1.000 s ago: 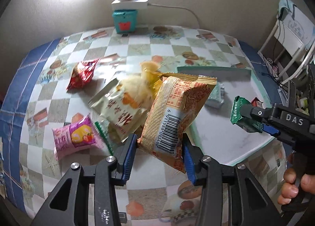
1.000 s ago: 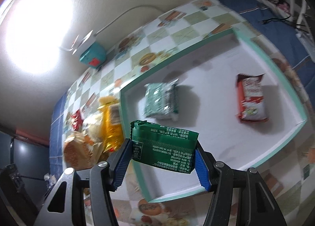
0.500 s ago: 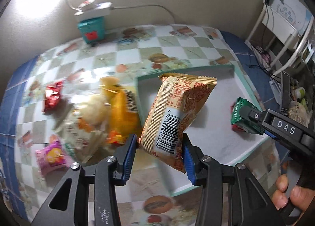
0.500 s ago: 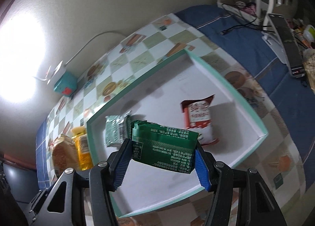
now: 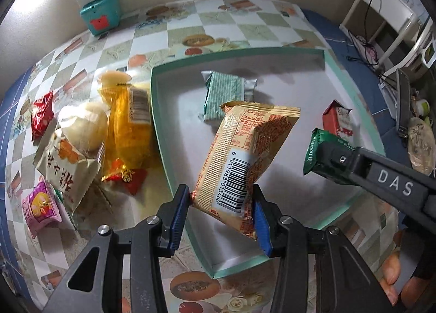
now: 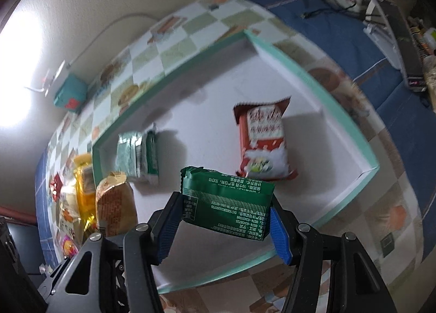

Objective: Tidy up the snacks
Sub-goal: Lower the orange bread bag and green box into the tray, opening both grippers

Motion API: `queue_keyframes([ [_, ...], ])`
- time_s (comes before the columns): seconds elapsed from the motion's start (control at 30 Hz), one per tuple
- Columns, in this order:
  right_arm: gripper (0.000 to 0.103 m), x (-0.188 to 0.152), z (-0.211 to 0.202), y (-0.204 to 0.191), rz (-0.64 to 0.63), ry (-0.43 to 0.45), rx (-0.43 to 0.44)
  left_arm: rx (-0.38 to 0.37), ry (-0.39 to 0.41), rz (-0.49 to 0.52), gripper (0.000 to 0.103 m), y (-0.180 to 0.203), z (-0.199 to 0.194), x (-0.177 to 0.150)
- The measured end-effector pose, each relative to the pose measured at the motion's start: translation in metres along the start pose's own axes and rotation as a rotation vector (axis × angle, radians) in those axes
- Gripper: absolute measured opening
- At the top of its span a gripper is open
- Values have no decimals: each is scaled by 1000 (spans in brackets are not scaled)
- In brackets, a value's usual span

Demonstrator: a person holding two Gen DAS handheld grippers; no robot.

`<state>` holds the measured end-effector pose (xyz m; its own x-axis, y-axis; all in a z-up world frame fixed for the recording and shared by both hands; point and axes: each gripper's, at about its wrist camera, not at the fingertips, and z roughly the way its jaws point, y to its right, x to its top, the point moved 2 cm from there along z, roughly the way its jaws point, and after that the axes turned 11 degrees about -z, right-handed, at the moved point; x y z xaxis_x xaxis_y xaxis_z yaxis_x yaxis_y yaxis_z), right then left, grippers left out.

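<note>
Two grippers over the teal-rimmed tray (image 5: 160, 133): left gripper (image 5: 220, 217) clamped on a tan barcode snack packet (image 5: 245, 155), right gripper (image 6: 223, 220) clamped on a dark green packet (image 6: 229, 204). Already lying in the tray: pale green packet (image 5: 223, 95), red-and-white packet (image 6: 263, 140). Heaped on the checked tablecloth (image 5: 231, 24) just left of the tray: more snacks (image 5: 90, 133).

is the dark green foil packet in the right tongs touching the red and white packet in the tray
Cannot tell. In the right wrist view the dark green foil packet held by the right tongs overlaps the red and white packet; no gap or contact shows.
</note>
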<state>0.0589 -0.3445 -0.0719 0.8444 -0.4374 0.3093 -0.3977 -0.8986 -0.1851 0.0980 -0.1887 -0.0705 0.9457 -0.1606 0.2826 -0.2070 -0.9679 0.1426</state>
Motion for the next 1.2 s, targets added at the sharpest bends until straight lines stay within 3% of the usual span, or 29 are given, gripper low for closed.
queue_keyframes([
  [0.5, 65, -2, 11, -3, -10, -34, -8, 15, -37, 3, 51, 3, 9, -3],
  [0.57, 65, -1, 9, -3, -9, -27, -14, 13, -37, -3, 57, 3, 8, -3],
  [0.83, 65, 3, -10, -7, -20, 31, 0, -31, 13, -30, 58, -1, -15, 0],
  [0.97, 66, 4, -17, -14, -41, 54, 1, -46, 42, -99, 63, -19, -26, 6],
  [1.07, 74, 4, -13, -18, -62, 32, 4, -39, 51, -196, 66, -45, -31, 11],
  [1.17, 79, 2, -9, -25, -95, 16, -1, -5, 75, -278, 74, -68, -35, 12],
  [1.2, 86, 1, -8, -28, -107, 15, -2, 15, 84, -305, 75, -77, -36, 13],
])
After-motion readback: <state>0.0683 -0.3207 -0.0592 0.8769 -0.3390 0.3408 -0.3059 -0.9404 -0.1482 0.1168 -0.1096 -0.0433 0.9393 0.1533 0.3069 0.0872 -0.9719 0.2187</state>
